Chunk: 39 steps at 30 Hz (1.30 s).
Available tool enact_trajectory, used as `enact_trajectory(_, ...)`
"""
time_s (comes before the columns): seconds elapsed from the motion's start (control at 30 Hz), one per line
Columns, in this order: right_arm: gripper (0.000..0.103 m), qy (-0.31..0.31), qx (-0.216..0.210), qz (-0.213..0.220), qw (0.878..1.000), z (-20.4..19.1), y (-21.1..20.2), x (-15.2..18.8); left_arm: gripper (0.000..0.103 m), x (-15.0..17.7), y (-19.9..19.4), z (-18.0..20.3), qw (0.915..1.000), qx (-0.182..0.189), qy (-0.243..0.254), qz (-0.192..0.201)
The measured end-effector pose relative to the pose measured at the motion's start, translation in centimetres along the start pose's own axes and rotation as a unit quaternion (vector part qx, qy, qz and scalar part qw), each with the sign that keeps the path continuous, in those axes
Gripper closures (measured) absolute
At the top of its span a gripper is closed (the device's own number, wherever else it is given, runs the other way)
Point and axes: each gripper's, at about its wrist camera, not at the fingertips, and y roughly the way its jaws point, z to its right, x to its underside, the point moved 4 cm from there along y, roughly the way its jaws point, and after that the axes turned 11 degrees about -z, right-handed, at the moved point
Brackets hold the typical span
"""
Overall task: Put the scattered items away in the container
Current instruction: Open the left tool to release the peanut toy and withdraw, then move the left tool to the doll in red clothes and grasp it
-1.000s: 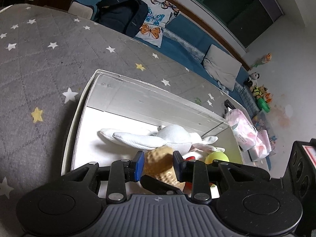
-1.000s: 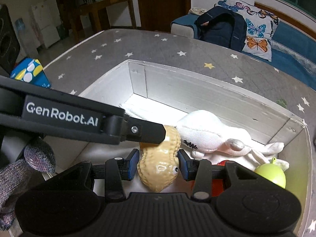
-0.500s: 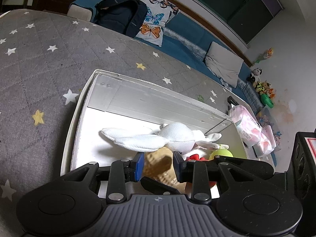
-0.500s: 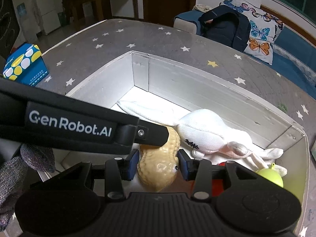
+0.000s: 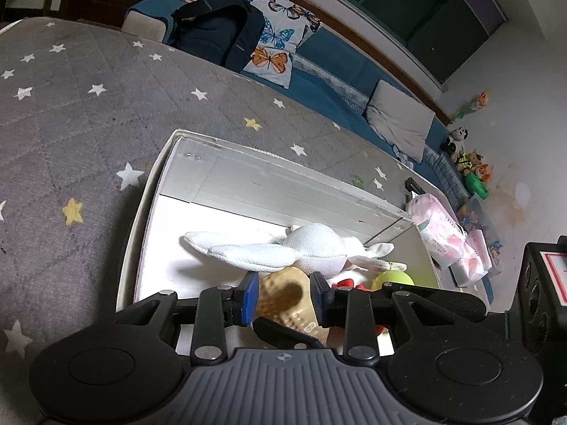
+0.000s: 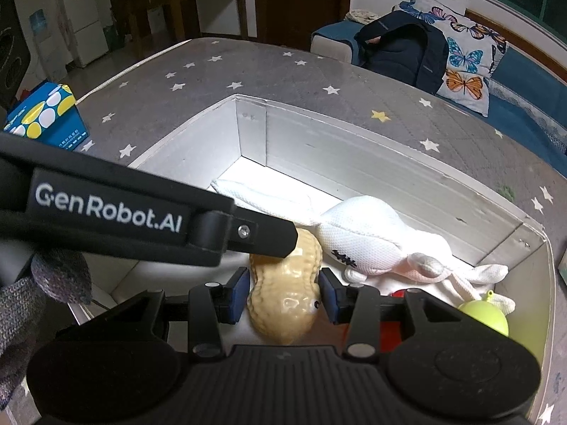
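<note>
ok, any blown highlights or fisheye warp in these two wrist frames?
Left wrist: the box floor is blown out white beside the plush rabbit, and the window frame bows. Right wrist: same glare on the floor strip, the box's far wall curves, corners vignette black.

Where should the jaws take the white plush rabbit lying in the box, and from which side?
Grip the white plush rabbit across its plump middle, coming down from above. It lies flat along the white box's far wall, its long ears trailing toward the corner, so the rounded body is the thickest, most exposed part. The peanut toy and green ball crowd the near side, so a side approach looks blocked.
</note>
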Motion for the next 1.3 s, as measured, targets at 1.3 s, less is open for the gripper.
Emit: enact_trajectory(1.3,0.046,-0.014,0.019,0.163,0.986,-4.7,-11.8,8.8,0.069,8.9,-9.1,1.5,0.9956,-0.023,0.029,0.087)
